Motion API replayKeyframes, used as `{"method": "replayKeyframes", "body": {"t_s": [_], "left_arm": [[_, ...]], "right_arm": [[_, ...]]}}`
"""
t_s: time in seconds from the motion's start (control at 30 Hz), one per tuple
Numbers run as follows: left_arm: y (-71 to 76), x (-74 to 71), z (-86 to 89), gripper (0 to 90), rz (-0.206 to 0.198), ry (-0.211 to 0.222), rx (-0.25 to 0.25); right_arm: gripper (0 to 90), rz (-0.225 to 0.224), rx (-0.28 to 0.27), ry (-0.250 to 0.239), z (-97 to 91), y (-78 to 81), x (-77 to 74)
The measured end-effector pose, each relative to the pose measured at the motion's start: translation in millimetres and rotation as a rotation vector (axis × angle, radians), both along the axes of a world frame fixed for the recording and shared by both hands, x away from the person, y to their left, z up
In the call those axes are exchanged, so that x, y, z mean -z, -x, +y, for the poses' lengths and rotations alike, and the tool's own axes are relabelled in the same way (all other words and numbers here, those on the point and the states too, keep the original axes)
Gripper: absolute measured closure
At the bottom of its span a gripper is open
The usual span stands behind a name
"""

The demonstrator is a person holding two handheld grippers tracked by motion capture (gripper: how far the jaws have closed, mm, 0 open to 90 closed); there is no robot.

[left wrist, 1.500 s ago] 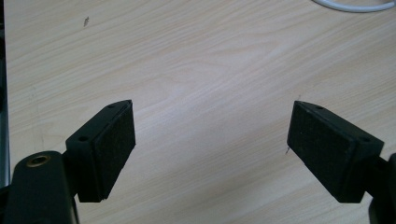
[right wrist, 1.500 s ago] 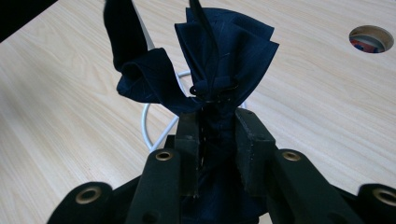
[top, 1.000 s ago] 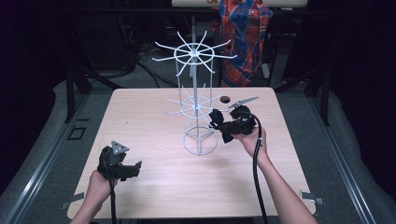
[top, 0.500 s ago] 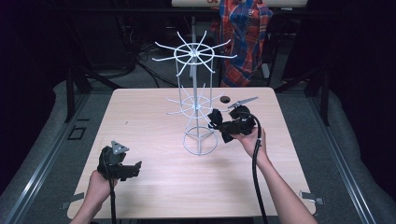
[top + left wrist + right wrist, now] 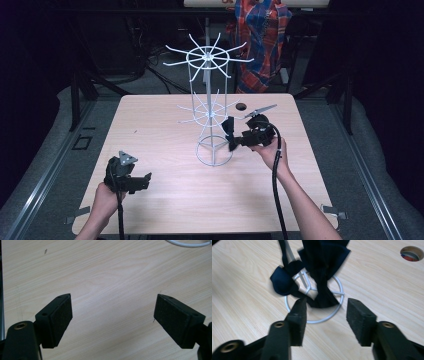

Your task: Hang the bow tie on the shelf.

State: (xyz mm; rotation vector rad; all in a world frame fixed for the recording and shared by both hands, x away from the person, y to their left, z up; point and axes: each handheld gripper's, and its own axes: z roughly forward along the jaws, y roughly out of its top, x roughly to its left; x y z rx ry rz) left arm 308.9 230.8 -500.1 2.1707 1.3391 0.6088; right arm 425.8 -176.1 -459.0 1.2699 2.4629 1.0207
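Observation:
A white wire carousel rack point(image 5: 206, 59) stands at the middle of the table, its ring base point(image 5: 319, 321) lying flat on the wood. A dark navy cloth point(image 5: 324, 260) hangs down the rack to the ring. My right gripper point(image 5: 231, 134) sits at the rack's lower right. In the right gripper view it point(image 5: 325, 306) is open, its jaws on either side of the cloth's lower tip, apart from it. My left gripper point(image 5: 142, 180) is held near the table's front left. Its jaws stand wide, so it point(image 5: 112, 315) is open over bare wood with nothing between them.
A round hole point(image 5: 241, 106) pierces the light wood table point(image 5: 150, 130) behind the right gripper, also the hole point(image 5: 412, 253). A person in a plaid shirt point(image 5: 262, 30) stands beyond the far edge. Dark stands and cables surround the table.

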Motion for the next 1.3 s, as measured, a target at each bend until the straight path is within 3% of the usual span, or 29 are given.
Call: {"method": "replayKeyframes", "body": {"t_s": [0.23, 0.5, 0.67, 0.83, 1.3], "left_arm": [[0.3, -0.4, -0.1, 15.6, -0.004, 0.005, 0.000], [0.7, -0.8, -0.6, 15.5, -0.004, 0.003, 0.002], [1.1, -1.1, -0.2, 15.6, -0.004, 0.006, 0.000], [1.5, -1.3, -0.6, 15.5, -0.010, 0.007, -0.001], [1.2, -0.8, -1.4, 15.6, -0.010, 0.010, -0.003]], "right_arm": [[37.1, 0.008, -0.007, 0.053, -4.8, 5.9, -2.3], [26.2, 0.025, -0.046, 0.056, -11.0, 14.9, -6.8], [17.0, 0.036, -0.063, 0.091, -14.8, 22.2, -10.3], [14.0, 0.043, -0.075, 0.116, -24.1, 32.9, -11.5], [7.7, 0.056, -0.030, 0.139, -57.7, 62.9, -1.3]]}}
